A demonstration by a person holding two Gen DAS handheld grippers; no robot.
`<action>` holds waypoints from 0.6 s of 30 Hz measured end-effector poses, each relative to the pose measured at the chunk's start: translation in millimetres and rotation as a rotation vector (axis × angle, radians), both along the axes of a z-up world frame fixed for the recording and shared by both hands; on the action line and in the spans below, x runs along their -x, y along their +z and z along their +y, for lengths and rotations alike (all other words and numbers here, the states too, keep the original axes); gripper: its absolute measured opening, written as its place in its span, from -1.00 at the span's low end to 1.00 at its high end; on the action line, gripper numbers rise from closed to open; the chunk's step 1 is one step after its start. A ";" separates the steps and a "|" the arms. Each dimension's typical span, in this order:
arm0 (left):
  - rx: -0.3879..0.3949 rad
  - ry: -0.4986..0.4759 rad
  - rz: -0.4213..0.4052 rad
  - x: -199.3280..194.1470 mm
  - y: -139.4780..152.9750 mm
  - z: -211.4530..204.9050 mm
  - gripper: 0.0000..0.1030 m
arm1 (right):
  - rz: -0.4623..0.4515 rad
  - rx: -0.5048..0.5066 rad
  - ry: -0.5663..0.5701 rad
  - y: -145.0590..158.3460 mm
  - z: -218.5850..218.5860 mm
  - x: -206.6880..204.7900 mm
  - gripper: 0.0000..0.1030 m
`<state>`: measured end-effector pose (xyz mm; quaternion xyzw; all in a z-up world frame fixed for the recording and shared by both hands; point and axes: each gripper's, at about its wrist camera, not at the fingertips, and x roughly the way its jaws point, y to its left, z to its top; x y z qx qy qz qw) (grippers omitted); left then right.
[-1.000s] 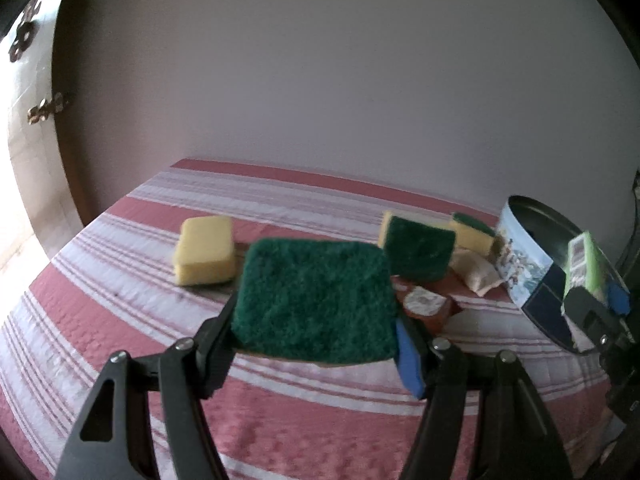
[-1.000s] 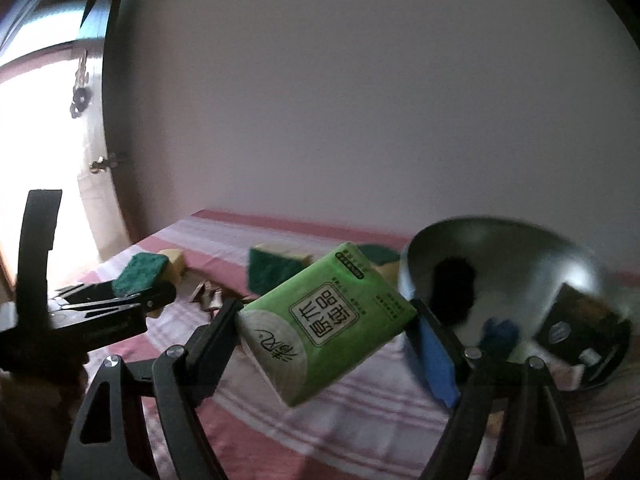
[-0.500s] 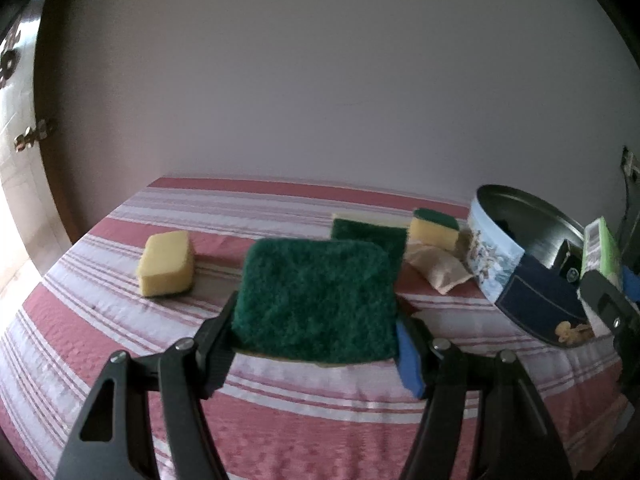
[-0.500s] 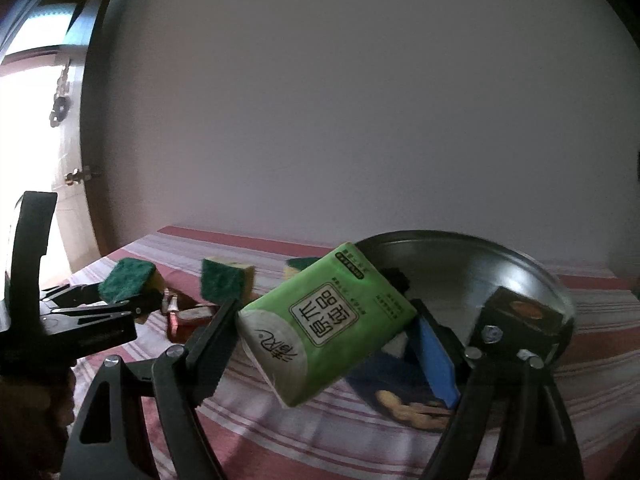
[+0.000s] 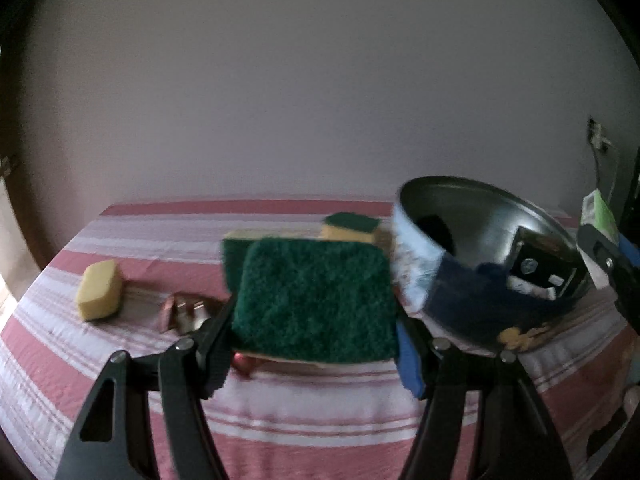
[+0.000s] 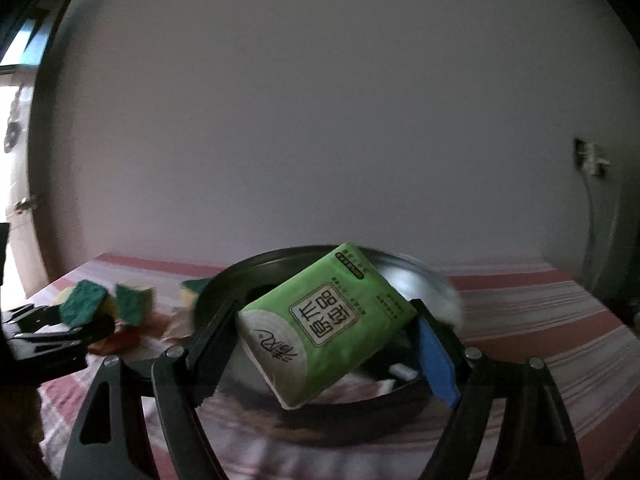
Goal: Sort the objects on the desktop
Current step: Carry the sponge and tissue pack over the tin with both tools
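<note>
Left gripper (image 5: pixel 316 344): nearest in the left wrist view; jaws clamped on a green scouring sponge (image 5: pixel 316 300), held flat above the cloth.
Right gripper (image 6: pixel 326 340): nearest in the right wrist view; jaws clamped on a green tissue pack (image 6: pixel 326 322), held tilted.
Striped tablecloth (image 5: pixel 320 408): red and white, under everything.
Round tin (image 5: pixel 480 264): right of the held sponge, tilted open toward the camera, with dark items already inside; in the right wrist view it lies directly behind and below the tissue pack.
Change, left view: over the last second the tin has come from the far right edge to just right of the sponge; the grip is unchanged.
Change, right view: the tin now fills the space behind the pack, where before it sat off to the right.
Loose items, middle distance: a yellow sponge (image 5: pixel 99 295) at left, a small brownish wrapper (image 5: pixel 182 314) beside it.
Loose items, far: two more green-and-yellow sponges (image 5: pixel 352 227) behind the held one.
Meaning for the task: both loads appear to be closing on the tin; release is not yet due, and several items remain unsorted.
</note>
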<state>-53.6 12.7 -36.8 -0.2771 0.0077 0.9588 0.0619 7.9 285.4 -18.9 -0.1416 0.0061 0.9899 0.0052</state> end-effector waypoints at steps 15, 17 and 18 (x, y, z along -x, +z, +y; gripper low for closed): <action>-0.015 -0.145 0.051 25.7 26.5 104.1 0.30 | 0.023 0.052 -0.226 3.6 73.7 8.1 0.62; -0.018 -0.151 0.049 30.5 26.6 112.4 0.30 | 0.025 0.054 -0.238 3.4 76.6 13.0 0.62; -0.023 -0.154 0.044 33.8 26.9 118.3 0.30 | 0.028 0.049 -0.242 4.0 76.9 16.0 0.62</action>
